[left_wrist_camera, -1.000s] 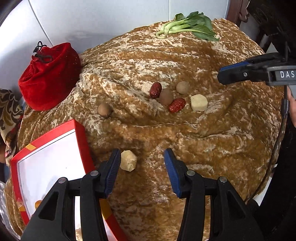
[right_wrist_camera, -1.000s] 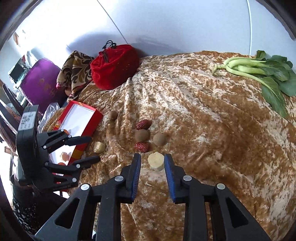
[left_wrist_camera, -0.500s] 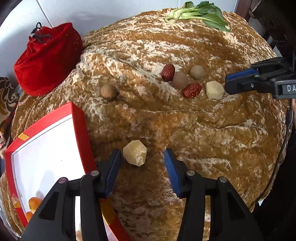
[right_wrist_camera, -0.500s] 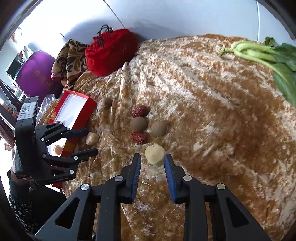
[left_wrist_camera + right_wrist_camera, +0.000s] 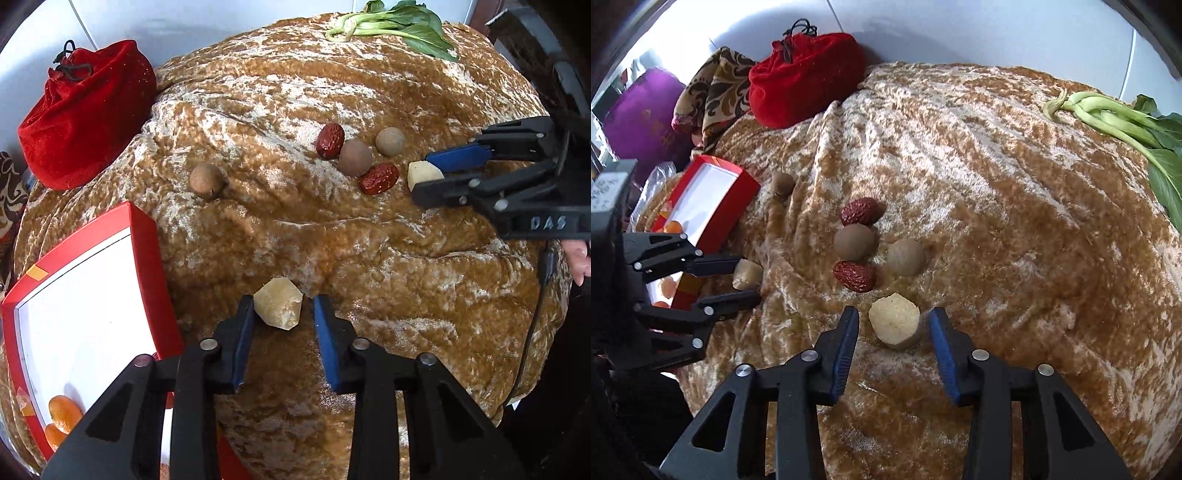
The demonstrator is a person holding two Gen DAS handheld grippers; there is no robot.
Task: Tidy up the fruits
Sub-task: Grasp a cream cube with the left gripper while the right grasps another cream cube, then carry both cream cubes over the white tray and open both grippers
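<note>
Both tongs have dropped closer to the brown velvet cloth [image 5: 369, 258] since a second ago, each now straddling one pale chunk. The left gripper [image 5: 283, 314] is narrowing around the yellowish faceted chunk [image 5: 279, 302], which lies just right of the red box [image 5: 147, 266]; its left pad looks to be touching the piece while a gap remains on the right, so no grip is made yet. The right gripper [image 5: 894, 325], nearly shut a second ago, is widening, and the cream chunk [image 5: 894, 319] sits free between its jaws, just near of the two red dates [image 5: 855, 275] and brown round fruits [image 5: 854, 242]. Two pickups seem imminent, probably bound for the box, where orange fruits [image 5: 62, 413] already lie.
</note>
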